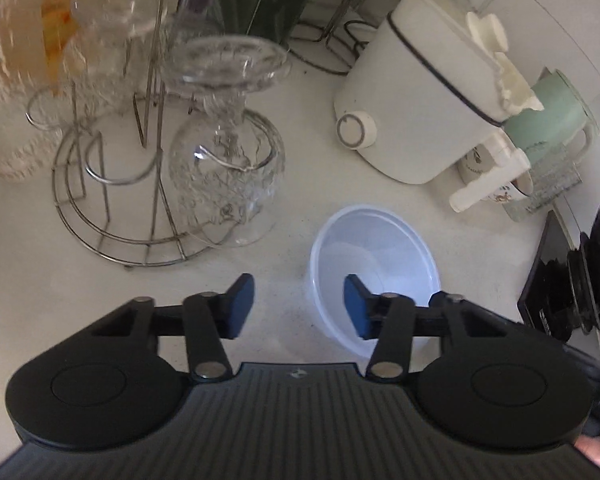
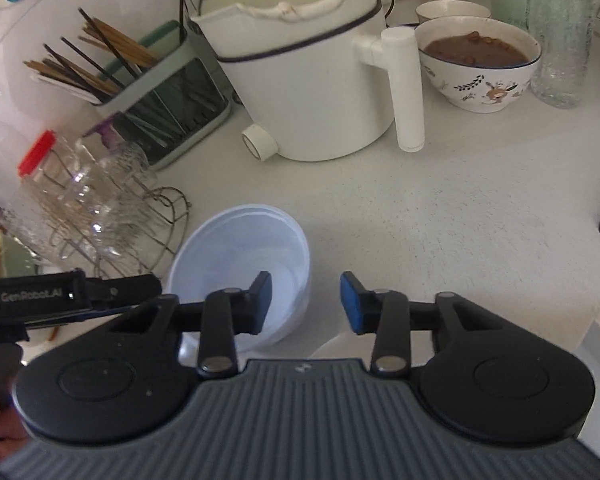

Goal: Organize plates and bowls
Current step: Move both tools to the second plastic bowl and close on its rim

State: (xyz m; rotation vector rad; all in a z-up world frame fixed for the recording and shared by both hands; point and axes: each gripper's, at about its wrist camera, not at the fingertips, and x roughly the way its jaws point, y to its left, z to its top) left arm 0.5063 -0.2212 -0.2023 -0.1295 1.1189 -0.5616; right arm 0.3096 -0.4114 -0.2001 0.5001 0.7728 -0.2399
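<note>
A translucent white plastic bowl stands upright on the white counter; it looks like nested bowls in the right wrist view. My left gripper is open and empty, its right finger over the bowl's near rim, its left finger over bare counter. My right gripper is open and empty, its left finger over the bowl's right side. A patterned ceramic bowl holding brown food stands at the back right, with a smaller white bowl behind it.
A wire rack with upturned glasses stands left. A white electric pot with a handle is behind the plastic bowl. A chopstick holder, glass jar, green mug and black device surround the area.
</note>
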